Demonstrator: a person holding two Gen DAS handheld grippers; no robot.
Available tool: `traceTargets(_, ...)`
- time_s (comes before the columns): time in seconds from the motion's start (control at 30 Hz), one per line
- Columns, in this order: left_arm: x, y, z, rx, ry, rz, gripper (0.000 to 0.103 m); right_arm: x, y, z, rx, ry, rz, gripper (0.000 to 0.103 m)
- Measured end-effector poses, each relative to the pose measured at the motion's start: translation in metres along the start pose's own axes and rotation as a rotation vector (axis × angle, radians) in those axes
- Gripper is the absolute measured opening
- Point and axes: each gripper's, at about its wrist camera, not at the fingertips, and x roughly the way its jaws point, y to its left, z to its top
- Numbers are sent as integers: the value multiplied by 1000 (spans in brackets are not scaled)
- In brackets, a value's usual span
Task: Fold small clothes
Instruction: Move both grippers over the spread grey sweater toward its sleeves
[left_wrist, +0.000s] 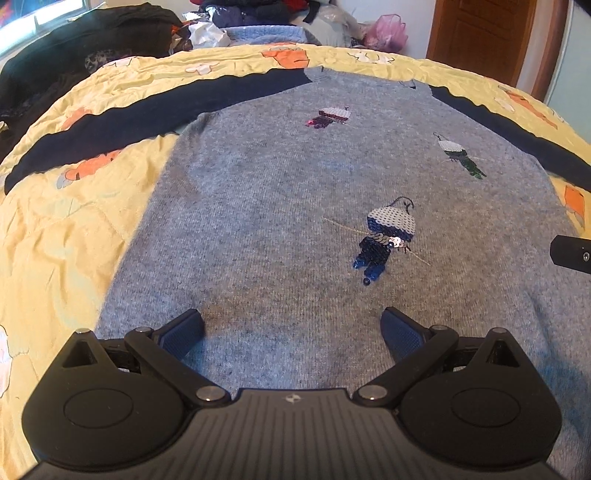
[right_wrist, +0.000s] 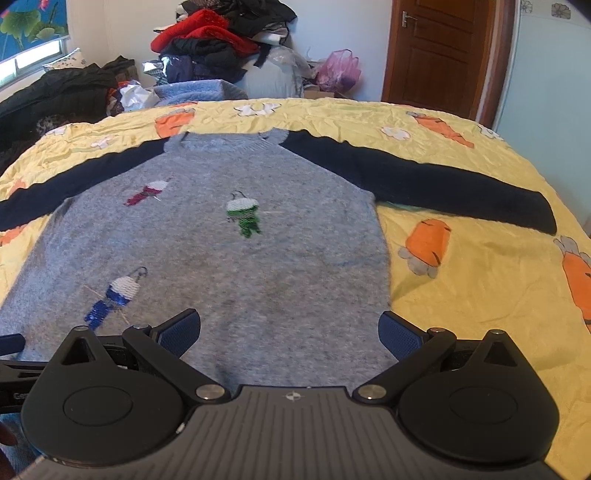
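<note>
The bed (right_wrist: 461, 177), under a yellow quilt printed with orange carrots, fills both views, with bare quilt open at 3 o'clock in the right wrist view and at 9 o'clock in the left. Beyond its far edge at 12 o'clock a heap of clothes (right_wrist: 218, 40) rises against the wall, with a brown door (right_wrist: 439, 51) at 1 o'clock.

The grey sweater (right_wrist: 221, 258) lies flat and face up on the quilt, neck toward 12 o'clock, its navy sleeves (right_wrist: 424, 181) spread out to 9 and 3 o'clock. Its right side edge runs just beside the right finger of the right hand-held gripper (right_wrist: 290, 332). Three sequin figures sit on its front: a blue one (left_wrist: 388, 236), a green one (right_wrist: 243, 214) and a red one (right_wrist: 147, 192).

A pink plastic bag (right_wrist: 340, 68) sits at 1 o'clock behind the bed; its contents cannot be made out.

The left hand-held gripper (left_wrist: 291, 332) hovers over the hem at 6 o'clock, jaws spread wide, holding nothing. The right hand-held gripper is likewise spread wide and empty.
</note>
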Motion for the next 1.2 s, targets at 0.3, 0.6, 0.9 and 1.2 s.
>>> traceTargets(0.3, -7, -2, 1, 22, -4, -6, 103, 2, -2, -1, -14, 6, -14, 103)
traceTargets(0.6, -22, -3, 11, 24, -66, -5, 103, 3, -4, 3, -22, 5, -20, 103)
traceTargets(0.9, -17, -4, 27, 18, -82, 3, 103, 13, -9, 10, -25, 9, -20, 103)
traceTargets(1.2, 0, -12, 45, 33, -94, 5, 103, 36, -32, 47, -123, -31, -9, 102)
